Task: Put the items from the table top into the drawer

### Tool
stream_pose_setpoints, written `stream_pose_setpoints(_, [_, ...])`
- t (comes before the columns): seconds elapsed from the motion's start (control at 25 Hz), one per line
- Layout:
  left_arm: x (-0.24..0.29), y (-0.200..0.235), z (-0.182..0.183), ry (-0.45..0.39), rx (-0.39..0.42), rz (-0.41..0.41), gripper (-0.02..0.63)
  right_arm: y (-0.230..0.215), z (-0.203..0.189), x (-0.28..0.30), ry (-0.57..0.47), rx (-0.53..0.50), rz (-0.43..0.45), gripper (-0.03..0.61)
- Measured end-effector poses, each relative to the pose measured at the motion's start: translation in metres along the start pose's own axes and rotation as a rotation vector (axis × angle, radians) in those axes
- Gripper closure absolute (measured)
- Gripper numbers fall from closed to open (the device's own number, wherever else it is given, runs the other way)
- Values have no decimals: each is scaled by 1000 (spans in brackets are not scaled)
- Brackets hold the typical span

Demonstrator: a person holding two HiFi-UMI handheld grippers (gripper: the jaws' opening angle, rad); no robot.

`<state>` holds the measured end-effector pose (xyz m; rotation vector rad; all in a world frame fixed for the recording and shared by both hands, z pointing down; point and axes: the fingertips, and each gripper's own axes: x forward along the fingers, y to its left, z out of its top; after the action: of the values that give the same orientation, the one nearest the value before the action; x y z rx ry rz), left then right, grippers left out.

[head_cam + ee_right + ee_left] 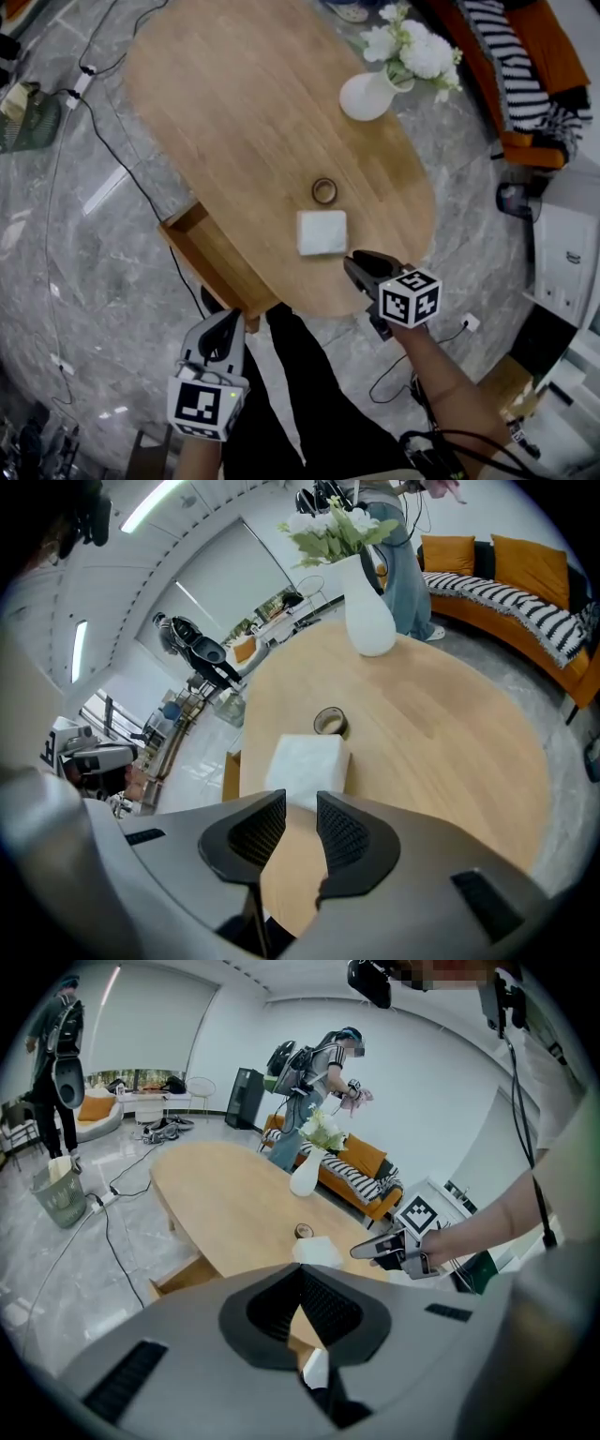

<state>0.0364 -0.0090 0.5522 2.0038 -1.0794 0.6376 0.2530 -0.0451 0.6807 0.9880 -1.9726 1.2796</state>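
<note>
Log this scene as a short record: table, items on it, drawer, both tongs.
table: oval, wooden
items on top: white square pad; tape ring just beyond it; white vase with flowers at the far end
drawer: pulled open at the table's near-left edge, nothing visible inside
left tongs: shut, empty, off the table beside the drawer
right tongs: open, empty, at the near edge, aimed at the pad, not touching it
</note>
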Motion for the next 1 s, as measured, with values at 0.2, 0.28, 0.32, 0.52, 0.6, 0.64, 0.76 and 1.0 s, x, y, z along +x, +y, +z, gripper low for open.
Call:
stream_pose_setpoints(0.2, [8,-2,-9,13,-6,-3,614,-15,-6,17,26,40,3,437])
stream_pose_setpoints(0.28, [11,-2,-11,15,-14,-1,614,-21,-8,24,36,75,15,419])
stream_pose_setpoints(0.32, [13,-2,-13,16,-18,0,614,-24,-9,28,42,96,25,413])
stream_pose_setpoints(0.52, [19,-3,-18,19,-37,2,614,-30,-15,48,87,214,110,408])
stream_pose_setpoints(0.6, [19,-2,-21,22,-47,5,614,-28,-15,51,88,239,145,412])
stream_pose_setpoints(0.64, [19,-1,-23,24,-53,7,614,-25,-13,52,83,232,156,439])
stream_pose_setpoints(0.76, [18,4,-28,26,-69,15,614,-15,-8,52,70,166,172,501])
stream_pose_setpoints(1.0, [13,8,-34,28,-80,14,614,10,-7,46,44,145,212,520])
